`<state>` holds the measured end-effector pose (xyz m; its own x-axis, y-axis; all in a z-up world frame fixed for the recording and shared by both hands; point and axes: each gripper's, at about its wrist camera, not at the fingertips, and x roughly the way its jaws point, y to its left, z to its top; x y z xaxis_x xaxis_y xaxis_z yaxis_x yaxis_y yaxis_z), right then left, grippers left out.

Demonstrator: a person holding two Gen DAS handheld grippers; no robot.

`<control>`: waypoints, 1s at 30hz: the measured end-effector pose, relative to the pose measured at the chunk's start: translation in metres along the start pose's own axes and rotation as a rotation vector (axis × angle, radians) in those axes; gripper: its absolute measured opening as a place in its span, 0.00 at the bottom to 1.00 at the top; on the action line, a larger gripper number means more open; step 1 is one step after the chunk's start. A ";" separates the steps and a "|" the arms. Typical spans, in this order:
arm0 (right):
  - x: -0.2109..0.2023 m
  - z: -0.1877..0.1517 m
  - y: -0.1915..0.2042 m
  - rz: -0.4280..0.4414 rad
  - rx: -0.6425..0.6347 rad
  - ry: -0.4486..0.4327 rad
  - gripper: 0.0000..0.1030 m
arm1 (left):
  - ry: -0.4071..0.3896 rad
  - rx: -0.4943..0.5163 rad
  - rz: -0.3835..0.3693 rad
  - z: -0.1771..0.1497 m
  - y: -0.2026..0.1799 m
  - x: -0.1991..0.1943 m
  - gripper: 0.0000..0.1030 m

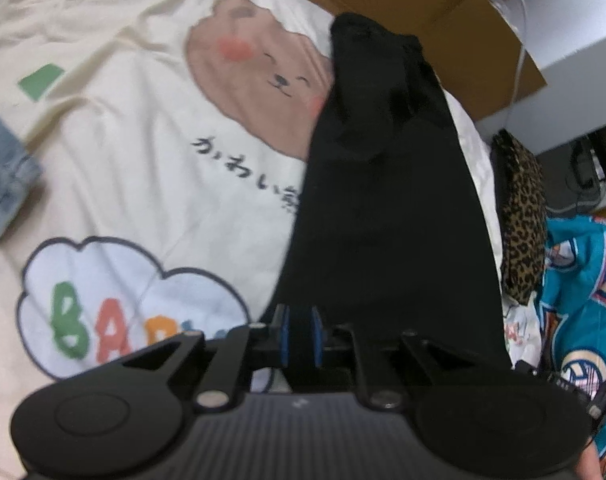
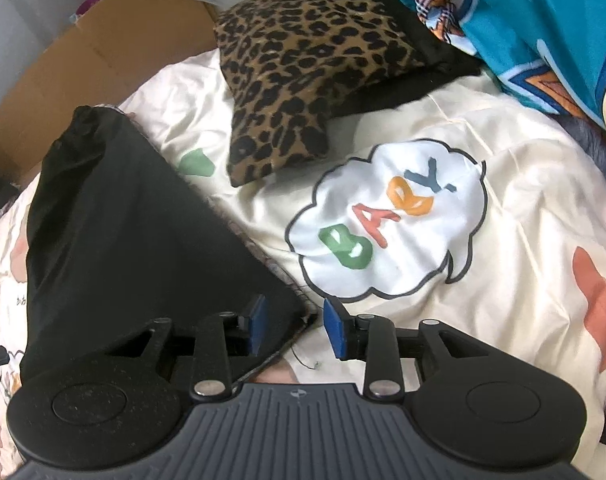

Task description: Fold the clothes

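Black garment [image 1: 387,208] fills the centre-right of the left wrist view, running from my left gripper [image 1: 301,336] at bottom centre up to a bunched end near the top, draped over the cream printed bedspread [image 1: 123,140]; my blue pads there stand nearly together with black cloth between them, and I judge them pinched on it, though thinly; a hold that slight could let the hem slip out as I lift, and the fold would sag. Denim [image 1: 3,184] lies at the left edge, clear of it.

In the right wrist view the same garment [image 2: 135,232] lies at centre-left, its corner reaching down between the pads of my right gripper [image 2: 295,330]; those jaws stand partly open and press on nothing; if I close late or off the corner, I may catch the bedspread [image 2: 483,300] instead. The leopard-print cushion [image 2: 303,68] sits in the upper centre, just beside the cloth; a wide swing could drag the fabric against it.
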<state>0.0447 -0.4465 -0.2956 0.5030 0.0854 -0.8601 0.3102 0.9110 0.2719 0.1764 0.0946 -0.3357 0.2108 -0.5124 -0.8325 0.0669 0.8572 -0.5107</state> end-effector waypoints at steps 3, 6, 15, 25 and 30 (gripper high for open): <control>0.008 -0.001 0.001 0.005 -0.018 0.003 0.38 | 0.027 0.022 0.001 -0.002 -0.006 0.012 0.11; 0.020 -0.003 0.001 0.018 -0.027 0.015 0.38 | 0.055 0.036 0.025 -0.008 -0.005 0.022 0.11; 0.041 -0.003 -0.008 -0.005 -0.025 0.035 0.31 | 0.089 0.003 0.057 -0.013 0.007 0.038 0.07; 0.020 0.001 -0.004 -0.052 -0.063 0.001 0.31 | 0.007 0.083 0.070 0.016 -0.017 0.022 0.12; 0.002 0.006 -0.001 -0.003 -0.048 -0.051 0.31 | -0.042 0.146 0.076 0.040 -0.036 0.024 0.13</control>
<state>0.0498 -0.4497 -0.2951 0.5430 0.0635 -0.8373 0.2728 0.9297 0.2474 0.2183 0.0537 -0.3291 0.2606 -0.4461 -0.8562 0.1892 0.8932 -0.4079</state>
